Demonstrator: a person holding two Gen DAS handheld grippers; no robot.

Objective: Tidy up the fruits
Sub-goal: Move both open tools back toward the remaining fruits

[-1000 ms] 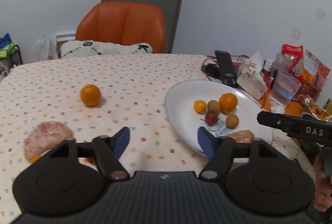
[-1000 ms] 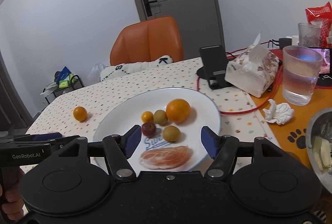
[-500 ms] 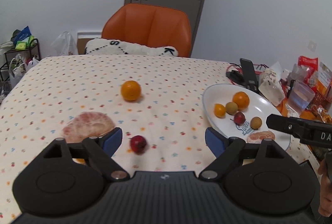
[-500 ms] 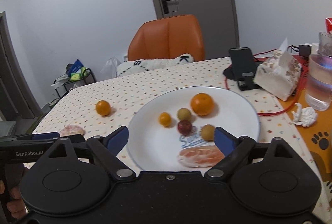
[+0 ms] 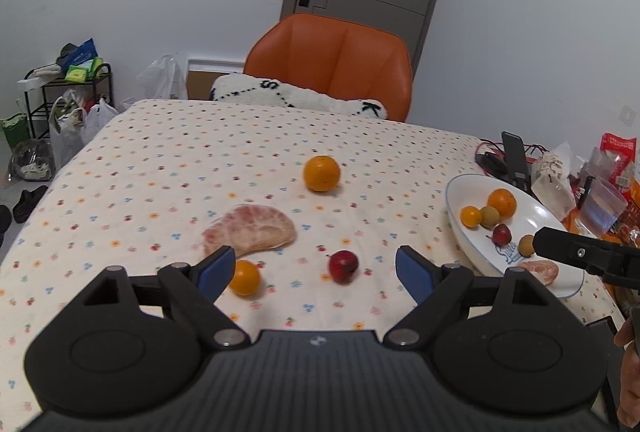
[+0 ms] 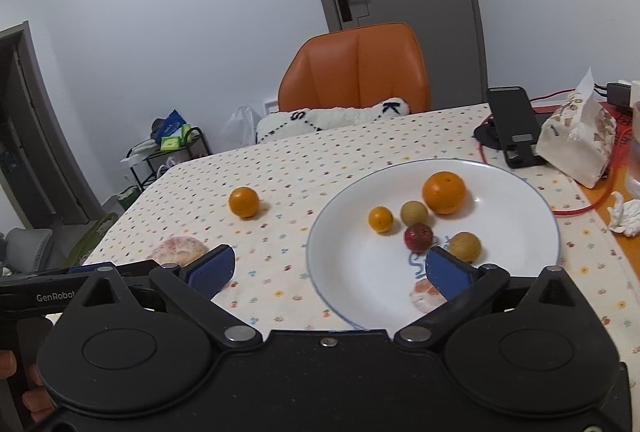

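A white plate [image 6: 516,264] holds an orange [image 6: 444,192], a small orange fruit [image 6: 380,219], two yellowish fruits, a red fruit [image 6: 418,237] and a peeled pomelo wedge [image 6: 424,298]. On the dotted tablecloth lie an orange [image 5: 321,173], a large pomelo piece [image 5: 250,234], a small orange fruit [image 5: 245,277] and a red fruit [image 5: 343,265]. My left gripper [image 5: 316,272] is open just in front of the loose fruits, empty. My right gripper [image 6: 328,268] is open at the plate's near left rim, empty. The plate [image 5: 460,220] lies right of the left gripper.
An orange chair [image 5: 332,64] with a white cushion stands behind the table. A phone on a stand [image 6: 514,126], a tissue pack [image 6: 576,142], a red cable, a crumpled tissue and a cup [image 5: 602,204] crowd the right side. A shelf with bags stands at the left wall.
Both grippers have swung to the left and drawn back. The left view now takes in the loose fruits; the plate has slid to its right edge. Both stay open.
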